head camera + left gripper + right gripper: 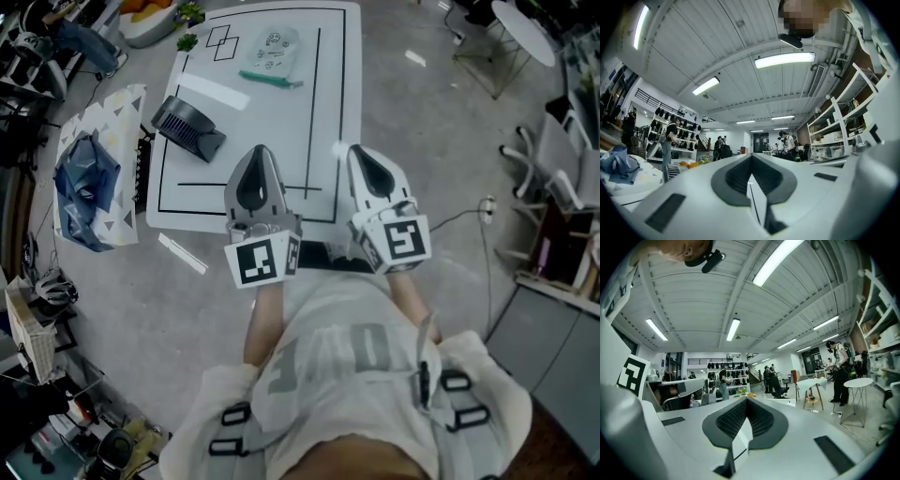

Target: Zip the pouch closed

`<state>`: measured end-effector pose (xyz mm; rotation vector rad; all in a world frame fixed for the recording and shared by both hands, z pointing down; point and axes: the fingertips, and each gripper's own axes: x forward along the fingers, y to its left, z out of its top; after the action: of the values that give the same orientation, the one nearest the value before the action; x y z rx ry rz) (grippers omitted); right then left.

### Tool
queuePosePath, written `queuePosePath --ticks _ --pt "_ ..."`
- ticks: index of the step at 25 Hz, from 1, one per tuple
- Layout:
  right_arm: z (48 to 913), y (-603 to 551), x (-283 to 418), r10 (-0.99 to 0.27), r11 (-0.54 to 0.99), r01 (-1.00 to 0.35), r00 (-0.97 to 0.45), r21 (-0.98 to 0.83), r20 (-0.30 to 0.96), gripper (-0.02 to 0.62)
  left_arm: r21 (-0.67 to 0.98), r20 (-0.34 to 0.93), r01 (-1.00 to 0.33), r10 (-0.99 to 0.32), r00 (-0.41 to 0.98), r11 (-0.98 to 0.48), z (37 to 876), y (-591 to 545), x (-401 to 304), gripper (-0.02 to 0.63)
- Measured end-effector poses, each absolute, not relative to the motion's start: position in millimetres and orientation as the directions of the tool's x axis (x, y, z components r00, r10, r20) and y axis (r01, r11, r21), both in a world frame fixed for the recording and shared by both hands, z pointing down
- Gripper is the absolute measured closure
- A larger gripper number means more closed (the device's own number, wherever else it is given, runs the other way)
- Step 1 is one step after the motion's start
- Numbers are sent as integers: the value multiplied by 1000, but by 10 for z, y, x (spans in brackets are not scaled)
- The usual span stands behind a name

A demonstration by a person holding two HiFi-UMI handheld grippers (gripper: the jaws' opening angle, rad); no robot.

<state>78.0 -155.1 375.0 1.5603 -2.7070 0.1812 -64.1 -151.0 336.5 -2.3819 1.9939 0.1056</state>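
Left claw (255,155) and right claw (358,155): both shut, nothing gripped, held level over the near edge of the white black-lined bench (328,112). The pale printed pouch with teal zip strip (270,52) is seen at the far end, well apart (zip state unreadable). Zipping is judged not begun.
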Motion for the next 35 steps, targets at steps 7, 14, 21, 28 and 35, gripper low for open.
queuePosePath --ticks 7,14,21,28,35 --pt "3700 -1748 797 -895 436 -895 -443 -94 62 588 11 -76 -977 -974 212 -214 3313 -1810 -668 600" --pt "3644 -1885 626 -910 404 -909 -411 -106 50 588 -14 -84 -972 -969 234 -234 3232 -2016 -863 600" --pt "3647 -1934 550 -925 372 -922 -378 -105 47 588 -13 -90 -966 -962 259 -259 3224 -2097 -1003 598" --pt "3624 -1949 523 -929 362 -923 -369 -127 31 581 -37 -71 -958 -955 287 -285 3246 -2113 -1032 581" --pt "3647 -1981 457 -924 374 -916 -382 -144 30 318 24 -82 -954 -952 295 -298 3253 -2111 -1080 363"
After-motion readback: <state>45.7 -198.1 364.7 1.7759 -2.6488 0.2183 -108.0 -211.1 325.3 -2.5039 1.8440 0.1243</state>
